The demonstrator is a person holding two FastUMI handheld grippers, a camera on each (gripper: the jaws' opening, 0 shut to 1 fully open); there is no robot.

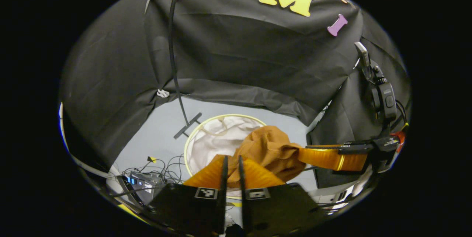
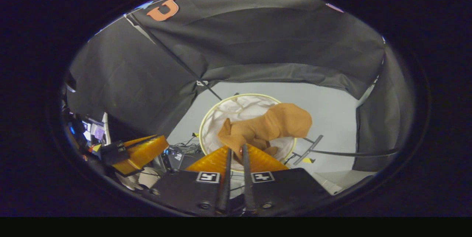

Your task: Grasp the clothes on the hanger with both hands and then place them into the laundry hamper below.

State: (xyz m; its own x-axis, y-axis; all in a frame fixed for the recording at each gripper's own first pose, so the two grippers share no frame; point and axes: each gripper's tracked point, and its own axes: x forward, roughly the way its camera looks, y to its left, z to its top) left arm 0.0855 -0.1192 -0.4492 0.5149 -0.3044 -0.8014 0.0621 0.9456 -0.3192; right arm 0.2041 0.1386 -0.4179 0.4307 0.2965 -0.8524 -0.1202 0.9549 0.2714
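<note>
A brown garment (image 1: 271, 145) hangs bunched over the round white laundry hamper (image 1: 206, 145) with its pale yellow rim. In the left gripper view my right gripper (image 1: 303, 154) reaches in from the right and is shut on the garment's edge. My left gripper (image 1: 232, 161) has its fingers close together, with brown cloth showing behind the narrow gap. In the right gripper view the garment (image 2: 274, 124) rises from my right gripper (image 2: 236, 151) above the hamper (image 2: 208, 119). There my left gripper (image 2: 166, 140) is off to the left, apart from the cloth.
A thin black stand pole (image 1: 171, 45) runs down to a flat foot (image 1: 188, 125) on the grey floor behind the hamper. Cables and a small box (image 1: 142, 180) lie left of the hamper. Another stand foot (image 2: 309, 150) lies right of the hamper.
</note>
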